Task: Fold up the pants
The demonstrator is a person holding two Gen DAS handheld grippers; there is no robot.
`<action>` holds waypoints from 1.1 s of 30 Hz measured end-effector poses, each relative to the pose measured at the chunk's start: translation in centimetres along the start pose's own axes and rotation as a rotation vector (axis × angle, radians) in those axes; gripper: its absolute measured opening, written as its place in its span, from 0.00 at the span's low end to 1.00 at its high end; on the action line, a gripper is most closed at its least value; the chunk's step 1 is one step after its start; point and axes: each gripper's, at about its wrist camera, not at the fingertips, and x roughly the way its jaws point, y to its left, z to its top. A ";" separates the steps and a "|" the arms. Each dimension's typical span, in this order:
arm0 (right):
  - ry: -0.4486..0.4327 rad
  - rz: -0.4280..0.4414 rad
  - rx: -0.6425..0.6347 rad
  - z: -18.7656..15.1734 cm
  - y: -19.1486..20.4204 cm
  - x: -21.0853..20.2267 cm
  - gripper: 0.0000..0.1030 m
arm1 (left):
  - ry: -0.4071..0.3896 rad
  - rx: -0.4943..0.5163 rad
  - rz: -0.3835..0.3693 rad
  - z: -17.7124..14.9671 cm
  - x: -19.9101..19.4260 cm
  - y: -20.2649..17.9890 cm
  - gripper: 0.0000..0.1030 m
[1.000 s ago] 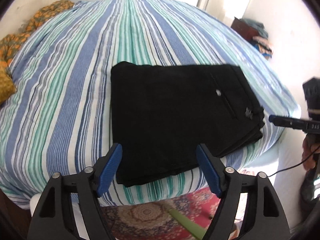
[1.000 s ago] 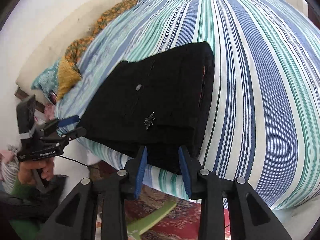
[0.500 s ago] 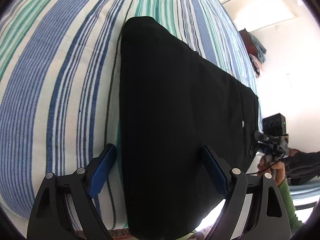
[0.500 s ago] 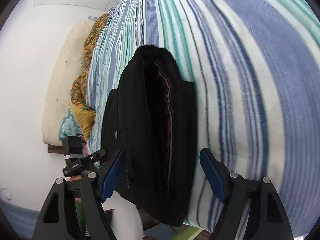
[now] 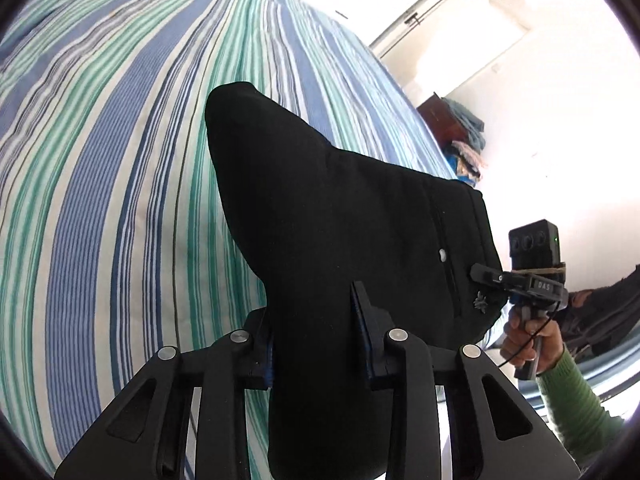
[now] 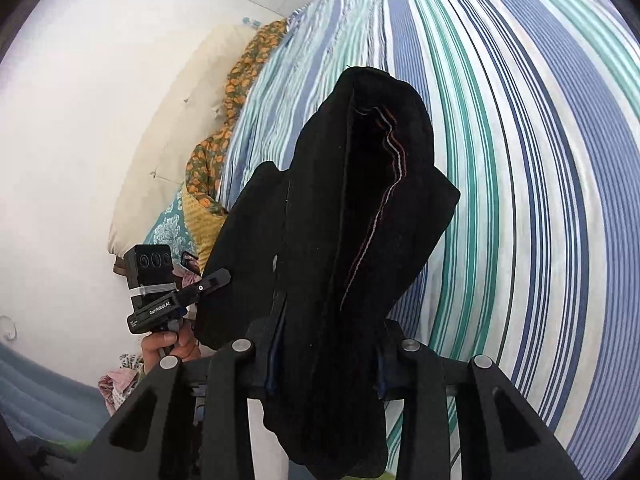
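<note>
Your left claw and right claw have just closed, each pinching an end of the folded pants, which bunch ahead above the bed, ready to move as one stack.

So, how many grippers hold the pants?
2. The left gripper clamps one end of the black pants; the right gripper clamps the other end. Both have just closed on the cloth.
</note>
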 end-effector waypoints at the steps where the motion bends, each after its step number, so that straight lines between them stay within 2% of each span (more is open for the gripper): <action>1: -0.018 -0.010 -0.024 1.3 0.1 -0.2 0.34 | -0.016 0.006 0.012 0.9 0.7 -0.1 0.30; 4: -0.052 -0.062 -0.092 4.0 -0.1 -0.4 0.35 | -0.018 0.042 0.084 2.0 4.2 0.4 0.33; 7: -0.035 -0.140 -0.055 5.0 -2.7 1.6 0.37 | 0.077 0.021 0.219 0.7 9.5 2.6 0.43; 8: -0.011 -0.188 -0.033 4.7 -4.0 2.7 0.38 | 0.102 0.026 0.265 0.1 11.0 3.2 0.53; 9: 0.015 -0.246 -0.012 4.2 -5.2 3.8 0.40 | 0.078 0.033 0.260 -0.5 11.3 3.6 0.57; 10: 0.038 -0.298 0.016 3.4 -6.6 4.7 0.46 | 0.044 0.028 0.249 -0.8 11.1 3.7 0.59; 11: 0.026 -0.291 0.048 2.8 -7.8 4.9 0.48 | 0.036 0.011 0.251 -0.9 10.8 3.9 0.64; 12: -0.014 -0.248 0.083 2.2 -8.6 4.5 0.49 | 0.039 0.000 0.263 -0.9 10.6 4.0 0.68; 14: -0.051 -0.200 0.121 1.4 -9.2 3.7 0.55 | 0.029 0.032 0.308 -0.9 9.1 3.6 0.69; 16: -0.055 -0.219 0.095 0.9 -8.7 2.7 0.62 | -0.013 0.110 0.407 -1.5 7.1 2.3 0.72; 18: -0.072 -0.253 0.071 0.6 -7.9 1.3 0.70 | -0.063 0.189 0.524 -2.2 5.1 1.1 0.83; 19: -0.084 -0.271 0.062 0.3 -7.6 0.3 0.75 | -0.094 0.225 0.572 -2.8 4.0 0.3 0.85; 21: -0.110 -0.315 0.034 -0.5 -6.9 -1.8 0.78 | -0.152 0.280 0.655 -3.9 2.2 -1.1 0.91; 23: -0.135 -0.366 -0.005 -1.7 -5.9 -3.7 0.88 | -0.211 0.315 0.722 -5.5 0.0 -2.4 0.95; 25: -0.156 -0.406 -0.047 -3.1 -4.6 -5.5 0.98 | -0.264 0.325 0.757 -6.6 -1.3 -3.9 0.97; 29: -0.177 -0.449 -0.063 -4.5 -3.7 -8.5 1.00 | -0.333 0.289 0.832 -7.6 -4.1 -5.2 0.99; 33: -0.249 -0.550 -0.129 -5.8 -0.8 -10.7 1.00 | -0.323 0.233 0.789 -8.7 -5.9 -6.7 0.99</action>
